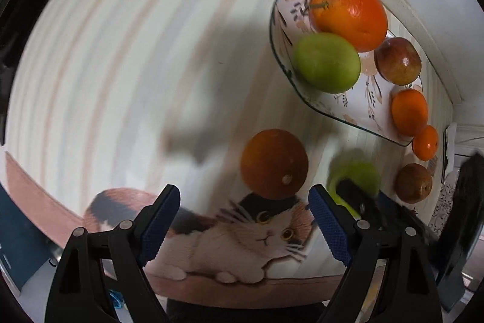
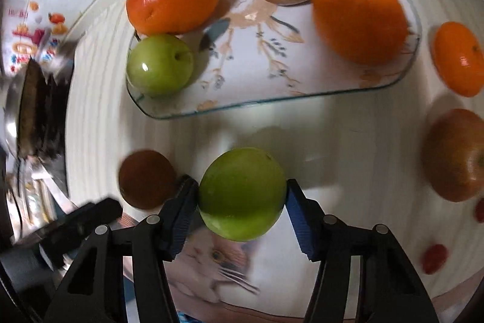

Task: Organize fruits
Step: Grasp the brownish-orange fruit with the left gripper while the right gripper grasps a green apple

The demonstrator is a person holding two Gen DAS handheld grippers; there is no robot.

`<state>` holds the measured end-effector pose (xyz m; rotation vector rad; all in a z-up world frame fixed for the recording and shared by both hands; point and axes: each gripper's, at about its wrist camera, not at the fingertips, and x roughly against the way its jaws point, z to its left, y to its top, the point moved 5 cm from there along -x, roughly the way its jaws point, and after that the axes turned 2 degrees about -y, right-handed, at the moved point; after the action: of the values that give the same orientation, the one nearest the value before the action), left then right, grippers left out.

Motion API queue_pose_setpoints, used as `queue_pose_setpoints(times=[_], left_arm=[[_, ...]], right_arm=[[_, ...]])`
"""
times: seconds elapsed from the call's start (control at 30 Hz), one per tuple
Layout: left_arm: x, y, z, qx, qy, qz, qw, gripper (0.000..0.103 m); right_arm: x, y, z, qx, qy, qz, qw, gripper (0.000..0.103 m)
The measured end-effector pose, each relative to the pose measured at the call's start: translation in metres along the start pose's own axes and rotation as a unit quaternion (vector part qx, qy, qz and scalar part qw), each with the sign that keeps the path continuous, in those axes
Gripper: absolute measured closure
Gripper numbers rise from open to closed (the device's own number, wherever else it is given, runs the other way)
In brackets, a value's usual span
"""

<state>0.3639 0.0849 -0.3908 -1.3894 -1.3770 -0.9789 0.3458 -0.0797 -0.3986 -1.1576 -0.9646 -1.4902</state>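
Two right gripper (image 2: 242,199) fingers (image 2: 181,211) pressed against sides of green apple (image 2: 242,194), apple low over striped surface (image 2: 348,147), just before floral plate (image 2: 242,108). Left gripper (image 1: 243,220) fingers (image 1: 160,220) spread wide, nothing between, above cat print (image 1: 266,232), dark orange (image 1: 273,164) just beyond. Plate holds oranges, apples; more fruit beside it.

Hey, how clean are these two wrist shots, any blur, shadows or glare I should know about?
Left wrist view: the green apple by the right gripper is smeared with motion blur, and a soft shadow falls across the striped cloth. Right wrist view: the same apple sits fairly sharp between the pads, the left edge is streaked, and small glare spots mark the fruit on the plate.
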Motion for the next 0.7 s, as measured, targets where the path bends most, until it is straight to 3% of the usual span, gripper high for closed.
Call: queue_pose_setpoints(times=[0.2, 0.3, 0.4, 0.7], left_arm=[[-0.02, 0.016, -0.013, -0.014, 0.01, -0.007, 0.9998, 0.019], [-0.033, 0.019, -0.025, -0.028, -0.007, -0.002, 0.9996, 0.051], [-0.036, 0.015, -0.036, -0.054, 0.022, -0.01, 0.9982, 0.051], [-0.056, -0.045, -0.055, -0.099, 0.032, 0.011, 0.9945, 0.051]], right_arm=[[0.006, -0.012, -0.023, 0.01, -0.023, 0.01, 1.0, 0.042], [0.004, -0.011, -0.023, 0.015, -0.017, 0.011, 1.0, 0.042], [0.005, -0.008, -0.022, 0.021, -0.022, 0.012, 0.999, 0.042], [0.006, -0.027, -0.022, 0.065, -0.046, 0.036, 0.996, 0.042]])
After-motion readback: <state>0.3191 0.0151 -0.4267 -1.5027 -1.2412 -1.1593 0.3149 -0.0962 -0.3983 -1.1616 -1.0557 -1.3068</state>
